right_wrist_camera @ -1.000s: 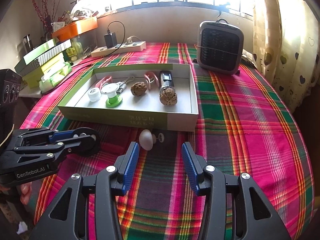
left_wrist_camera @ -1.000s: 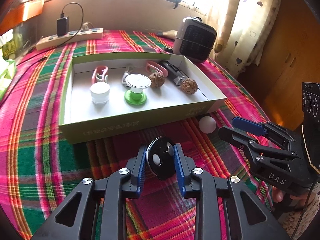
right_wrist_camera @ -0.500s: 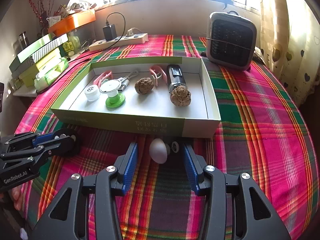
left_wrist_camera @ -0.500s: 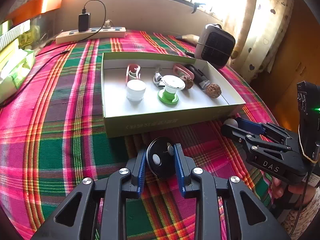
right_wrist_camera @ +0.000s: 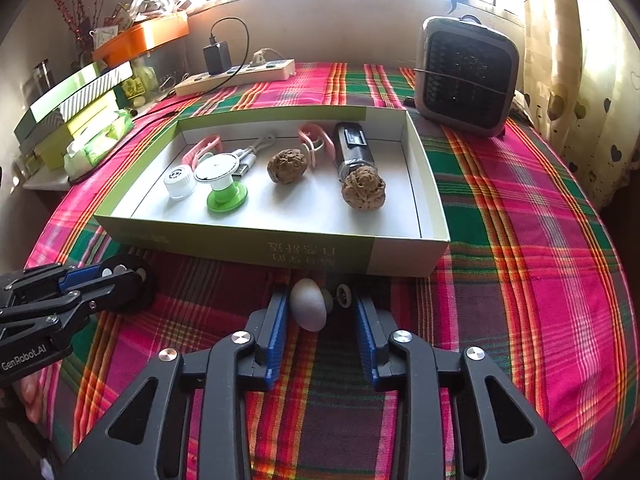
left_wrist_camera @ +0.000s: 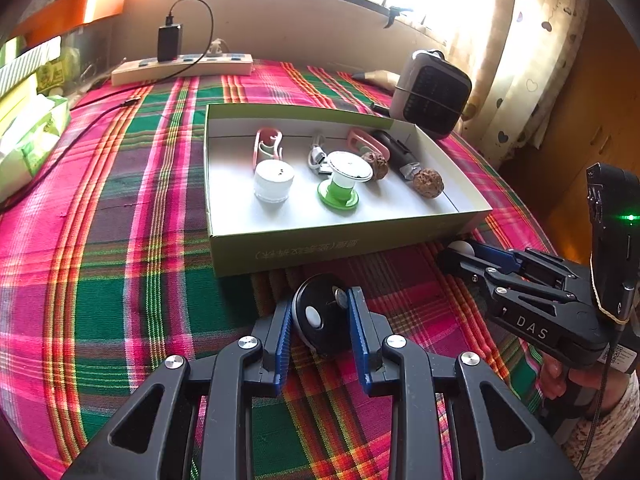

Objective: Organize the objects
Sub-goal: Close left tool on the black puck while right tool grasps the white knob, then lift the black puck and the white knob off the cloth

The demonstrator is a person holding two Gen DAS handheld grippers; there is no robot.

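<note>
Shallow green-and-white cardboard box [right_wrist_camera: 400,258] on plaid cloth already holds several items; I'm mid-pickup w/ both tools just in front of it. L gripper [left_wrist_camera: 322,314] pinches black round disc w/ white button [left_wrist_camera: 320,320]. R gripper [right_wrist_camera: 320,312] closing round white egg-shaped piece [right_wrist_camera: 308,310], far pad not yet touching; next: finish squeeze, lift both over wall.

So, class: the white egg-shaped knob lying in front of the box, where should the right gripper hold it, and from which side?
Grip the egg-shaped knob across its rounded middle, coming from the near side, since the box wall blocks the far side. Its small stem and wheel stick out sideways, so probably keep the pads off those. The right gripper already straddles it, jaws closing.
</note>
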